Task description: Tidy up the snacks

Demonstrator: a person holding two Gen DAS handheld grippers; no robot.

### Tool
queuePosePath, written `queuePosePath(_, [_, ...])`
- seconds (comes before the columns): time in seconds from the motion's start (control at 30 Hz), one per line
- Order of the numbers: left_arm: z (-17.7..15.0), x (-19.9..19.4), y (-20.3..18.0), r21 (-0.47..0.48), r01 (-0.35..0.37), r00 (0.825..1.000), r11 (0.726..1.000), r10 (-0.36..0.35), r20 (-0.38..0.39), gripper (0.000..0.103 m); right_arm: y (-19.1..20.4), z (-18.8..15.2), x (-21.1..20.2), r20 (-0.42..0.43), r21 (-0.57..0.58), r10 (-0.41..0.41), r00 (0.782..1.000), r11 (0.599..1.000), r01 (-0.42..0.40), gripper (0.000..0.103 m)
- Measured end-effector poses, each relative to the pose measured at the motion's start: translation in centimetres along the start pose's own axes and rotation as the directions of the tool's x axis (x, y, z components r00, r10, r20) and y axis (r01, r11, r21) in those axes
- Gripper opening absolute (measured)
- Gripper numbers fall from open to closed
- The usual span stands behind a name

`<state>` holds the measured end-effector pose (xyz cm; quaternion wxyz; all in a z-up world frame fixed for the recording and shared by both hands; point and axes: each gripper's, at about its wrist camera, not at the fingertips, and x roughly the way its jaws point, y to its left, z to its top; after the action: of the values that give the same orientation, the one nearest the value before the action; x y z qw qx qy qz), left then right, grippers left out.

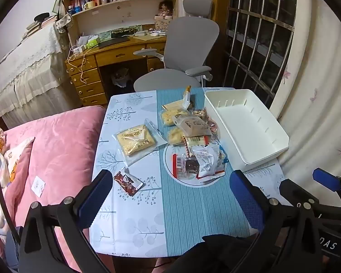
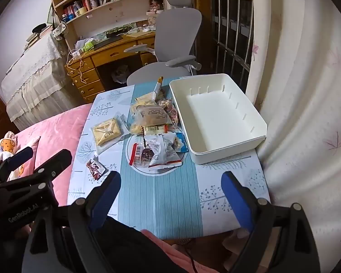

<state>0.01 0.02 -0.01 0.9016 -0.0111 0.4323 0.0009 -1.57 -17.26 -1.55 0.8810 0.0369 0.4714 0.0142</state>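
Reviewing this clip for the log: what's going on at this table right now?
A person holds a gripper in each hand above the near edge of a small table. The left gripper and right gripper are both open and hold nothing. A pile of snack packets lies mid-table, with a yellow packet and a small brown packet apart on the left. The white bin on the right is empty, so no sorting shows yet.

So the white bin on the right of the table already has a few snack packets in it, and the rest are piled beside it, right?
Not quite. The white bin holds nothing yet, as the right wrist view shows plainly. The snack packets are all outside it, most piled beside it on the table.
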Motion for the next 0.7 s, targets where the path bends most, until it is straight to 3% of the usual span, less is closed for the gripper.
queuePosePath(0.7, [0.0,0.7,0.1,0.005,0.027,0.999,1.000,-0.027,-0.029,0.102,-0.1,-0.2,0.6,-0.019,0.020,-0.003,1.000,1.000,0.003,0.090])
